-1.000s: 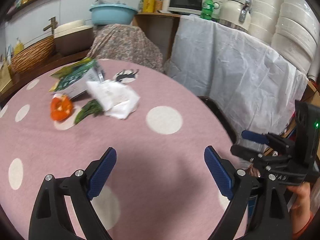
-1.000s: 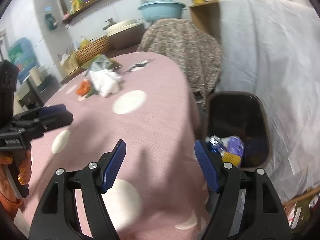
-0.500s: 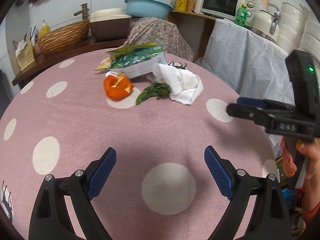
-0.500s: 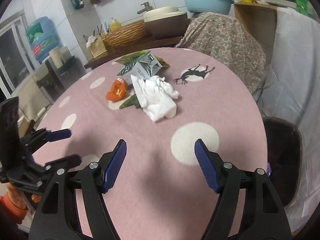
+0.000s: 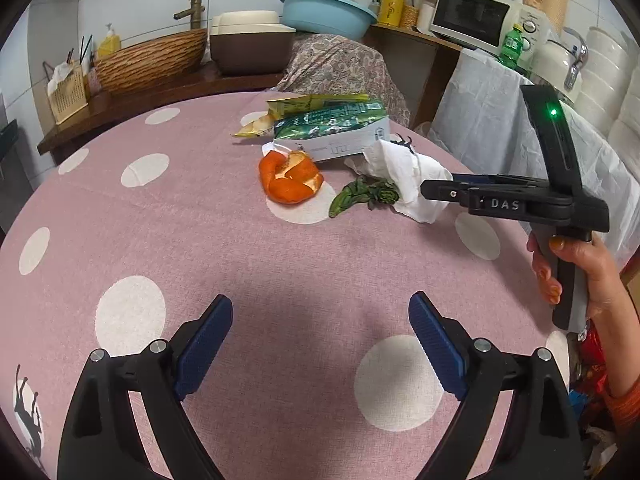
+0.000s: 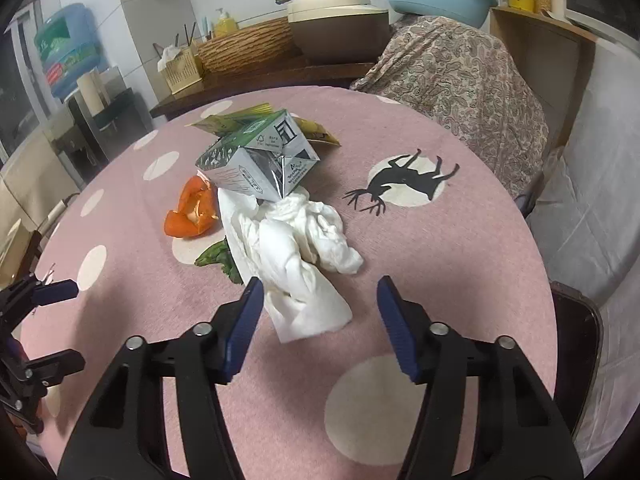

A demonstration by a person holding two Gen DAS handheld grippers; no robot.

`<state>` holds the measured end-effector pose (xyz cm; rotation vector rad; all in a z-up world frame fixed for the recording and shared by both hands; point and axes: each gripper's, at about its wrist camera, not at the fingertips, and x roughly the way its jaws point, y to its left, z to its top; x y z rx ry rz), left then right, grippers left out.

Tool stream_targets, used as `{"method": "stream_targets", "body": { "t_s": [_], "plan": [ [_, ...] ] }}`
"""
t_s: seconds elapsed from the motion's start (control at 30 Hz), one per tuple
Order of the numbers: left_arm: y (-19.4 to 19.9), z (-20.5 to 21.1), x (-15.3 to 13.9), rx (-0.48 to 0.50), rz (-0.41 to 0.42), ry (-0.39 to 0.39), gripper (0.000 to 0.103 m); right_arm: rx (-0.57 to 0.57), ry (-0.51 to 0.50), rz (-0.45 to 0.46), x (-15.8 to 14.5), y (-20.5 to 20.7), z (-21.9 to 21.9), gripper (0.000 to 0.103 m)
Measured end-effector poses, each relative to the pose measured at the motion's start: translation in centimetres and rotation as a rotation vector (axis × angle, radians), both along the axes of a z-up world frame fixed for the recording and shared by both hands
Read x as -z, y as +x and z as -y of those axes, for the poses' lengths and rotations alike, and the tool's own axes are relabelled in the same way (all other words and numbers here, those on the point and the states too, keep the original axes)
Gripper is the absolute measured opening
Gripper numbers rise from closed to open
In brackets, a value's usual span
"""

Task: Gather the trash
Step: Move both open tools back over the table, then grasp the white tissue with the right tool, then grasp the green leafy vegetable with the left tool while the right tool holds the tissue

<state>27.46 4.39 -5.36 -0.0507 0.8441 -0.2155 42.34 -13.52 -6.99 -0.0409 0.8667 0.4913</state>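
A heap of trash lies on the pink dotted table (image 5: 200, 240): orange peel (image 5: 290, 178), a green vegetable scrap (image 5: 360, 196), crumpled white tissue (image 6: 296, 248), a green-and-white carton (image 6: 256, 160) and a yellow wrapper (image 5: 312, 100). My right gripper (image 6: 320, 320) is open, its fingers just short of the tissue's near edge. From the left wrist view the right gripper (image 5: 432, 192) sits beside the tissue (image 5: 404, 172). My left gripper (image 5: 320, 344) is open and empty, well back from the heap.
A dark trash bin (image 6: 576, 344) stands beside the table at the right edge. A paisley-covered chair (image 6: 452, 80) is behind the table. A counter with a wicker basket (image 5: 152, 60), a brown pot and a blue basin (image 5: 328, 14) runs along the wall.
Both grippers swung from the bin side toward the heap. The right gripper has closed in on the tissue. Both stay open.
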Motion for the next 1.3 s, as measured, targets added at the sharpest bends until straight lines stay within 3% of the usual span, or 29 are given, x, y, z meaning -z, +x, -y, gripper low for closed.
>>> {"method": "stream_targets", "body": {
  "t_s": [0.17,0.3,0.73,0.87,1.1,1.3],
  "plan": [
    [0.2,0.1,0.1,0.01,0.004,0.015,0.089,-0.035,-0.033,-0.004,0.5,0.3,-1.2,0.018],
    [0.6,0.6,0.3,0.026,0.004,0.032,0.088,-0.031,-0.041,0.019,0.2,-0.8,-1.0,0.01],
    [3.0,3.7,0.9,0.123,0.008,0.088,0.08,0.013,0.057,0.093,-2.9,-6.9,3.4,0.009],
    [4.8,4.6,1.0,0.157,0.007,0.109,0.072,0.035,0.072,0.108,-3.4,-8.6,4.6,0.009],
    [8.0,6.5,1.5,0.253,0.026,0.205,0.049,0.06,0.101,0.088,-3.0,-10.0,6.1,0.009],
    [10.9,6.7,2.5,0.286,-0.021,0.211,0.04,0.071,0.127,0.079,-2.9,-10.6,7.1,0.009]
  ]
}}
